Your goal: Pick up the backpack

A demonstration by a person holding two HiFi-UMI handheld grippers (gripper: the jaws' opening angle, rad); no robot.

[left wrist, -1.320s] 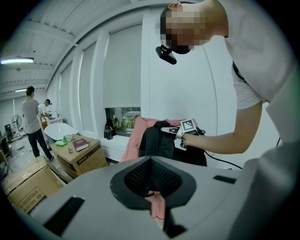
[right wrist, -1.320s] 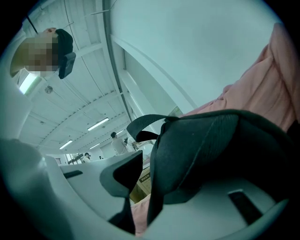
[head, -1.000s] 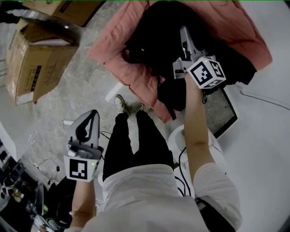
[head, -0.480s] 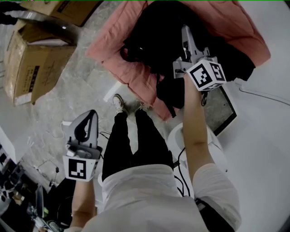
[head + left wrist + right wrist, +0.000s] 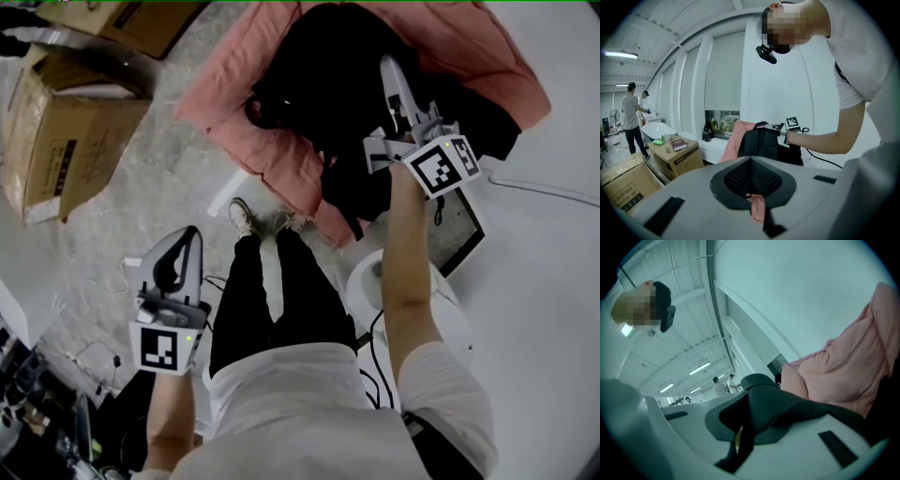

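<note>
The black backpack (image 5: pixel 319 75) lies on a pink cloth (image 5: pixel 253 141) at the top of the head view. My right gripper (image 5: pixel 388 67) reaches over it with its jaws shut on the backpack's black top handle (image 5: pixel 759 380), which loops over the jaws in the right gripper view (image 5: pixel 750 404). Pink cloth (image 5: pixel 843 366) fills that view's right side. My left gripper (image 5: pixel 183 246) hangs at the lower left beside the person's legs, shut and holding nothing. The left gripper view (image 5: pixel 751 176) shows the backpack (image 5: pixel 761 143) upright in the distance, with the right gripper's marker cube (image 5: pixel 792 123) at its top.
Cardboard boxes (image 5: pixel 66 122) stand at the upper left, one of them with a book on it (image 5: pixel 677 157). A dark framed panel (image 5: pixel 459 225) and a white round stool (image 5: pixel 450 319) sit under my right arm. Cables run across the floor. Two people (image 5: pixel 630 112) stand far off.
My right gripper has risen a little and shifted right in the picture, drawing the backpack's handle with it. My left gripper has hardly moved.
</note>
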